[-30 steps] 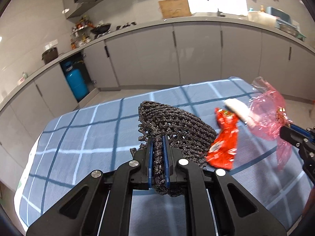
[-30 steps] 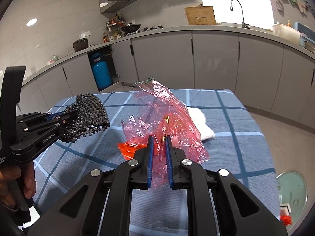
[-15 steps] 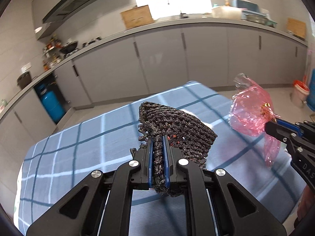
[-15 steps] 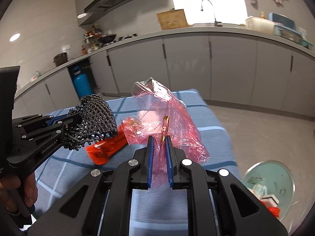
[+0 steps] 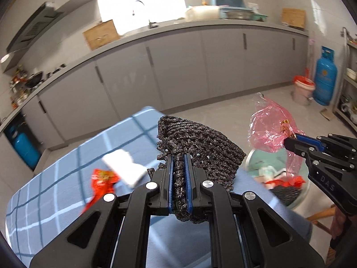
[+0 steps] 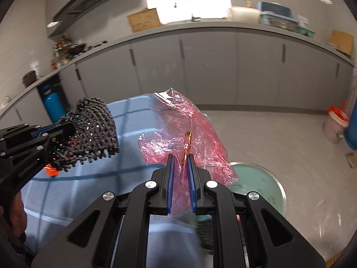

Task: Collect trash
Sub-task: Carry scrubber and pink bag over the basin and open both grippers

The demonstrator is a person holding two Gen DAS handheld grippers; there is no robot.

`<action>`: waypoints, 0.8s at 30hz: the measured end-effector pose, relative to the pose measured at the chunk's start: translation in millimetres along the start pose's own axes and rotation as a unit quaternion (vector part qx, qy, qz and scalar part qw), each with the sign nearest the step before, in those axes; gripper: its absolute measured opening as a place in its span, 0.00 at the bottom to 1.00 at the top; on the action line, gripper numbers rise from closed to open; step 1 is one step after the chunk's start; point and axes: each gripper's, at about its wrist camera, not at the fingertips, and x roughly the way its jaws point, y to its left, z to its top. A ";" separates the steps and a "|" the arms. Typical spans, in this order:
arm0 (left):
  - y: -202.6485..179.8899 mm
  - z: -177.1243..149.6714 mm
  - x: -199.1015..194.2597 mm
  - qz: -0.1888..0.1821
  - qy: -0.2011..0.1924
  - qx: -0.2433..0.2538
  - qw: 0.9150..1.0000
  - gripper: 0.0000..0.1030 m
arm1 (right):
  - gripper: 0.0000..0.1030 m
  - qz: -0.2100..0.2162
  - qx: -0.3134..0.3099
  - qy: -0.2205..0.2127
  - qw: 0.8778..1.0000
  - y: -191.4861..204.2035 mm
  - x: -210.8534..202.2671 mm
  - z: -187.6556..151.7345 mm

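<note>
My left gripper is shut on a black foam net sleeve, held above the table's right edge; it also shows in the right wrist view. My right gripper is shut on a crumpled pink plastic wrapper, held in the air over a round green trash bin on the floor. The wrapper and bin show in the left wrist view, the bin with trash inside. A red snack wrapper and a white tissue lie on the blue checked tablecloth.
Grey kitchen cabinets run along the far wall. A blue gas cylinder and a bucket with a red bag stand on the floor at right. Another blue cylinder stands at left.
Both grippers have swung right, off the table toward the floor bin, each still holding its item. The red wrapper and white tissue stay on the table.
</note>
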 end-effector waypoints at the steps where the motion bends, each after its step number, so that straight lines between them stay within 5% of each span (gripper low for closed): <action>1: -6.6 1.2 2.9 -0.007 0.001 0.003 1.000 0.10 | 0.13 -0.005 0.004 0.002 1.000 -7.2 0.7 -1.2; 21: -128.7 7.2 64.5 -0.104 0.044 0.065 0.992 0.11 | 0.15 -0.051 0.058 0.049 0.996 -106.9 47.0 -36.6; 23: -133.7 5.0 69.7 -0.117 0.053 0.066 0.989 0.15 | 0.21 -0.050 0.062 0.057 0.995 -110.5 55.5 -38.6; 24: -135.4 3.8 71.6 -0.120 0.055 0.068 0.989 0.25 | 0.27 -0.043 0.066 0.060 0.995 -114.1 60.6 -40.9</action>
